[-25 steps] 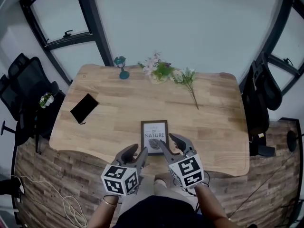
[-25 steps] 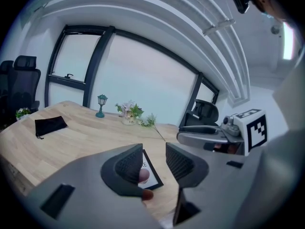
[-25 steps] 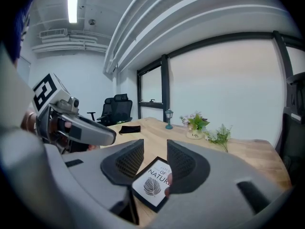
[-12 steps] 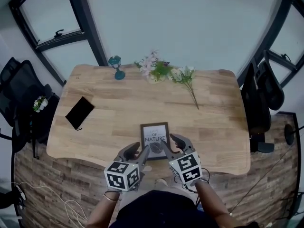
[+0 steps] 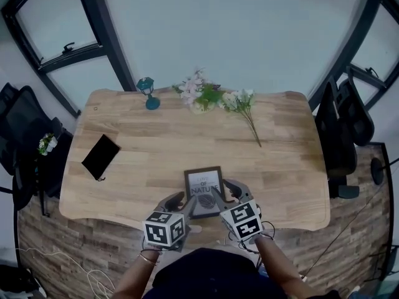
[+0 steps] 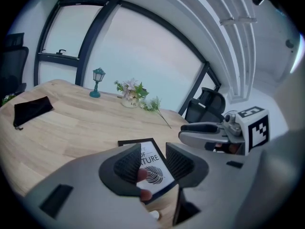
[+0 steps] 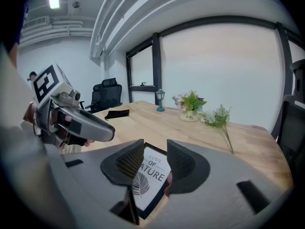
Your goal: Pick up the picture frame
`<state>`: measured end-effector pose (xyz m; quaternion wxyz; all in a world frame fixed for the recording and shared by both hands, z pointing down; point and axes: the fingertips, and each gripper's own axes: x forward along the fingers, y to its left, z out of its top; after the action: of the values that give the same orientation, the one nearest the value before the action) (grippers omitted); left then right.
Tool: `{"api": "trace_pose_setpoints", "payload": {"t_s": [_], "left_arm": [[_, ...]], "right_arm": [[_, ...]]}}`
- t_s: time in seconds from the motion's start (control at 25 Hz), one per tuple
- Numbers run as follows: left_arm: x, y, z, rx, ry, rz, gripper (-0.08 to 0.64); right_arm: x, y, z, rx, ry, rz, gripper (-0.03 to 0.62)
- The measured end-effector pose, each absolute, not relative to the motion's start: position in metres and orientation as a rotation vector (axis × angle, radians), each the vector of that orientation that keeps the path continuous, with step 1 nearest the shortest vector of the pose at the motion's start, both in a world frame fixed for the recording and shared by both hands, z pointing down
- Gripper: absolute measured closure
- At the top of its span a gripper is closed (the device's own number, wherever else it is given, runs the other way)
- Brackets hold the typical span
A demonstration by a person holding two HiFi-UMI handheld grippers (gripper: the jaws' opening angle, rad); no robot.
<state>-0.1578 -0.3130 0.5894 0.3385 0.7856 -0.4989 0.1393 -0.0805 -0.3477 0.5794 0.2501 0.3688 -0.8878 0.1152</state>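
The picture frame (image 5: 204, 190), black-edged with a white leaf print, lies flat near the front edge of the wooden table (image 5: 280, 167). My left gripper (image 5: 182, 199) is open at the frame's near left corner. At the near right corner my right gripper (image 5: 226, 190) is open too. In the left gripper view the frame (image 6: 153, 174) shows between and beyond that gripper's (image 6: 152, 163) jaws. The right gripper view has the frame (image 7: 151, 178) in the gap of its gripper (image 7: 149, 162). Neither gripper holds anything.
A black pouch (image 5: 101, 156) lies at the table's left. A teal lantern (image 5: 148, 93), a flower vase (image 5: 201, 98) and a loose flower sprig (image 5: 248, 109) stand along the far edge. Office chairs (image 5: 341, 129) flank the table on both sides.
Both grippers have drawn slightly lower in the head view, toward the frame's near end; the view has shifted. The frame has not moved and both grippers stay open.
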Motion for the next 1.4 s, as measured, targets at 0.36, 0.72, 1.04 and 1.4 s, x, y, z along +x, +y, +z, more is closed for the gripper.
{"api": "trace_pose_setpoints", "payload": {"t_s": [0.36,0.72,1.04,1.4], "left_arm": [[-0.169,-0.328,0.625,1.982,-1.239,0.417,0.417],[-0.169,-0.335,0.656,1.922,-1.202,0.474,0.416],[-0.165,-0.33,0.69,1.848,-1.145,0.507,0.414],[-0.165,-0.324,0.709,1.812,-1.108,0.541,0.413]], "right_arm": [[-0.075,-0.358,0.621,1.009,-2.308,0.391,0.465],[-0.062,-0.358,0.667,1.001,-2.193,0.506,0.465],[-0.058,-0.361,0.694,0.985,-2.128,0.592,0.465],[-0.053,-0.357,0.716,0.983,-2.069,0.678,0.465]]}}
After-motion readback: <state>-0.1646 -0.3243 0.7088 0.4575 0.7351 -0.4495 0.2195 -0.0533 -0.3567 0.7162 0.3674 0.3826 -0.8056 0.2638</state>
